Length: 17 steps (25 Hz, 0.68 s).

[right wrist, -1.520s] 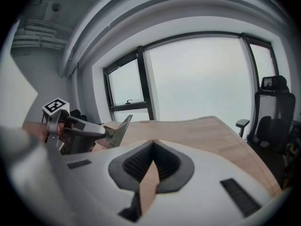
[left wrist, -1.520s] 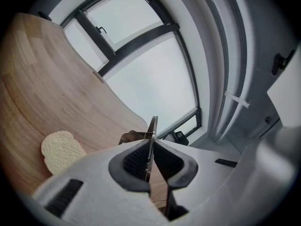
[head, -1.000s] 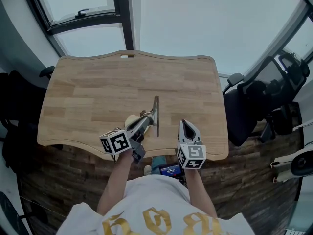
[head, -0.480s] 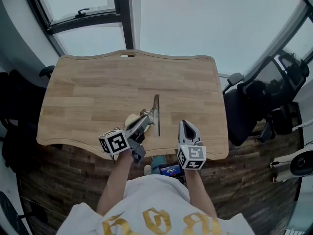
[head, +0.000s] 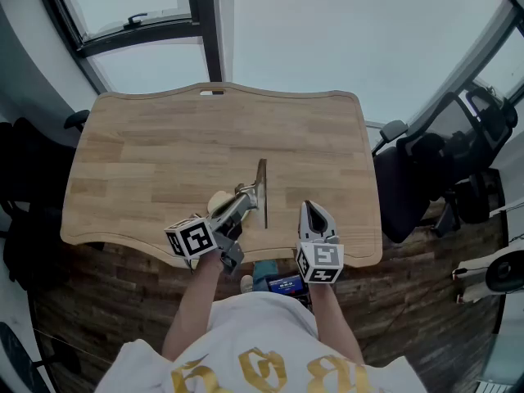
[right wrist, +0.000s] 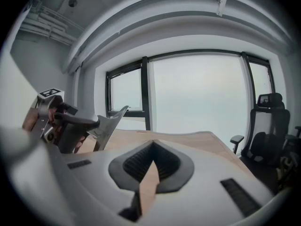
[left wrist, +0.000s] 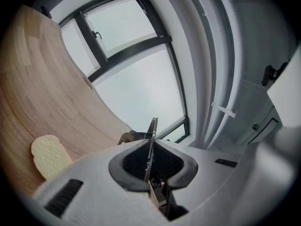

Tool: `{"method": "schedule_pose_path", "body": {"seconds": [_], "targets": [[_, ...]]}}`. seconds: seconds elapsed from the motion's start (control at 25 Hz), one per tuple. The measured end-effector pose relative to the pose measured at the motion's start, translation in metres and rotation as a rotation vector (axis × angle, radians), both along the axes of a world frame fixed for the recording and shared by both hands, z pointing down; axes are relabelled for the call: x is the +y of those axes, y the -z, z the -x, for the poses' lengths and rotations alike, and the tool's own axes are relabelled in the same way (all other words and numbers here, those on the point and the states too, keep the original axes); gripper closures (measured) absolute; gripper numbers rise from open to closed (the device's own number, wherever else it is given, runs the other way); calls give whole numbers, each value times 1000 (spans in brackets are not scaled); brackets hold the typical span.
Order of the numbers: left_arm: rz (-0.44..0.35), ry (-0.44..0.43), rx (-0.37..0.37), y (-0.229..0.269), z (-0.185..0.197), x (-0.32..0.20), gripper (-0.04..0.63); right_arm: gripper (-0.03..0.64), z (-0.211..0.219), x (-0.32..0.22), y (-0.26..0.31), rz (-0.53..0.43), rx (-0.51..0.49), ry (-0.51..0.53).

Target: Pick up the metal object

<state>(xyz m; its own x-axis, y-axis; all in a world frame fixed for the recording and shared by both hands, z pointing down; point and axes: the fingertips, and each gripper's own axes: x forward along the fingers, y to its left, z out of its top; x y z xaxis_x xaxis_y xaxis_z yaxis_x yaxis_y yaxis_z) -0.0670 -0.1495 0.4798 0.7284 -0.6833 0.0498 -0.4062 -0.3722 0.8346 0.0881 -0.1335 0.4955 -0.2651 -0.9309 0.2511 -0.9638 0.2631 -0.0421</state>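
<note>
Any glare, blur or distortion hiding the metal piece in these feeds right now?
Head view: soft even daylight, no glare on the table, metal object sharp. Left gripper view: strong fisheye, dark corners, the object edge-on, a thin sliver in the left tongs. Right gripper view: windows washed out white, right tongs shut, empty.

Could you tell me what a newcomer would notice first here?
A metal object stands out, clamped edge-on by the left gripper over the near middle of the table. Next come a bread slice on the table beside that gripper and the right gripper, shut on nothing, at the near edge.
</note>
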Motion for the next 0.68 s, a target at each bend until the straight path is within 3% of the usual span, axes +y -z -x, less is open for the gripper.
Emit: {"method": "schedule_pose_path", "body": {"seconds": [0.68], "targets": [[12,6,17,-9,-2,-5,555,606,-3,-2,-10,22,-31,0]]}}
